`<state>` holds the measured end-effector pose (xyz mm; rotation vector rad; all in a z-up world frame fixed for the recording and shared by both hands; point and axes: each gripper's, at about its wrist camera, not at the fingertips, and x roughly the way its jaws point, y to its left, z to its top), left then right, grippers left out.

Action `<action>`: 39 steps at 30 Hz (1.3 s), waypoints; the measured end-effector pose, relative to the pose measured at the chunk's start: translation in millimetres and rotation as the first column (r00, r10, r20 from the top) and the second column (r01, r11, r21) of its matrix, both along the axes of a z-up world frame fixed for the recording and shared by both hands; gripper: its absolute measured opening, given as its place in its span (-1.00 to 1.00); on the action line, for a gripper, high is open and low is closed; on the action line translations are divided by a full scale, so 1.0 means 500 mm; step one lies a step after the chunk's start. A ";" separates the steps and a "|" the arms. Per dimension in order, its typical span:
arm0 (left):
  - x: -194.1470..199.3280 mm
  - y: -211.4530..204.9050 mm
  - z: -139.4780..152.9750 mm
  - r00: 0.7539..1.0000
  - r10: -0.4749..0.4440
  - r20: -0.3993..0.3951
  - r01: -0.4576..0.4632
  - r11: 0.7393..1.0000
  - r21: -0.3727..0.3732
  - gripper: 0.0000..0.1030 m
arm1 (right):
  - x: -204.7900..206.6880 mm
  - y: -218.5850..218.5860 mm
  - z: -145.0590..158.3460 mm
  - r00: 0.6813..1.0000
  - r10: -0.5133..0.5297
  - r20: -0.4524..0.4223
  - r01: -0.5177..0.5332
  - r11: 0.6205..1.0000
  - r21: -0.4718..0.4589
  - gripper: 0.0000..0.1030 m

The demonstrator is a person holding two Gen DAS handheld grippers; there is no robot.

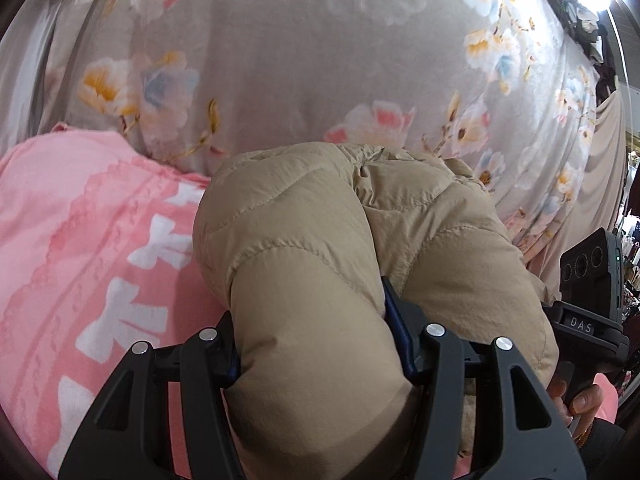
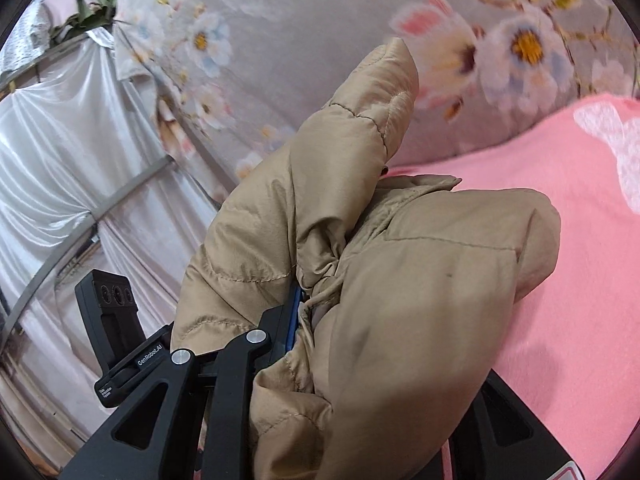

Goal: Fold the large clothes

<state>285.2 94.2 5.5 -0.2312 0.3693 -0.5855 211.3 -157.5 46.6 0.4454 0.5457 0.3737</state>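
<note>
Left tongs (image 1: 316, 344) clamped on tan puffer jacket (image 1: 344, 240); right tongs (image 2: 304, 312) clamped on same jacket (image 2: 360, 264), bunched, lifted over pink blanket (image 1: 88, 248) and floral bedsheet (image 1: 280, 68). Advice: spread grips apart, tension fabric, lay flat before folding.

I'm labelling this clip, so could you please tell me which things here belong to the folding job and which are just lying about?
In the job:
tan puffer jacket
left gripper
right gripper

Lying about:
pink blanket
floral bedsheet
white satin drape
</note>
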 end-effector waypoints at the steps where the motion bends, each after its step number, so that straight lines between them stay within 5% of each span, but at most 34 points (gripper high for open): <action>1: 0.006 0.002 -0.015 1.000 0.003 -0.013 -0.003 1.000 0.008 0.04 | 0.006 0.000 -0.018 1.000 -0.002 -0.020 0.002 1.000 0.001 -0.57; 6: 0.022 0.020 -0.096 0.991 0.016 -0.133 -0.008 0.998 0.058 0.18 | 0.010 0.002 -0.117 0.988 -0.019 -0.156 0.015 1.000 -0.024 -0.47; 9: 0.016 0.058 -0.139 0.977 -0.009 -0.214 0.011 1.000 0.009 0.39 | -0.007 -0.015 -0.162 0.972 -0.027 -0.233 0.031 0.999 0.011 -0.26; 11: 0.005 0.074 -0.144 0.971 -0.003 -0.240 0.001 1.000 -0.005 0.46 | -0.028 -0.024 -0.165 0.966 -0.032 -0.255 0.037 0.999 0.016 -0.13; 14: -0.044 0.086 -0.127 0.970 0.041 -0.240 -0.025 0.997 0.067 0.46 | -0.091 -0.033 -0.143 0.955 -0.103 -0.277 0.081 0.993 -0.088 0.12; 19: -0.132 0.105 -0.076 0.950 0.182 -0.253 -0.130 0.969 0.211 0.45 | -0.212 -0.062 -0.089 0.942 -0.223 -0.252 0.160 0.956 -0.245 0.16; 21: -0.164 0.098 -0.039 0.936 0.275 -0.219 -0.207 0.935 0.287 0.45 | -0.244 -0.046 -0.050 0.944 -0.259 -0.205 0.187 0.931 -0.315 -0.09; 23: -0.185 0.082 0.000 0.928 0.326 -0.182 -0.260 0.914 0.311 0.45 | -0.247 -0.011 -0.014 0.948 -0.278 -0.154 0.201 0.900 -0.386 -0.60; 25: -0.198 0.054 0.037 0.918 0.367 -0.148 -0.307 0.897 0.320 0.47 | -0.230 0.040 0.015 0.956 -0.274 -0.105 0.200 0.870 -0.451 -0.75; 28: -0.192 0.005 0.058 0.894 0.435 -0.105 -0.376 0.858 0.351 0.59 | -0.188 0.101 0.025 0.963 -0.267 -0.045 0.205 0.827 -0.524 -0.76; 34: -0.125 -0.037 -0.010 0.852 0.481 -0.206 -0.379 0.839 0.391 0.59 | -0.110 0.144 -0.027 0.962 -0.267 -0.064 0.181 0.794 -0.581 -0.76; 39: -0.089 -0.042 -0.063 0.841 0.485 -0.238 -0.372 0.839 0.396 0.65 | -0.057 0.128 -0.080 0.953 -0.283 -0.106 0.172 0.795 -0.581 -0.76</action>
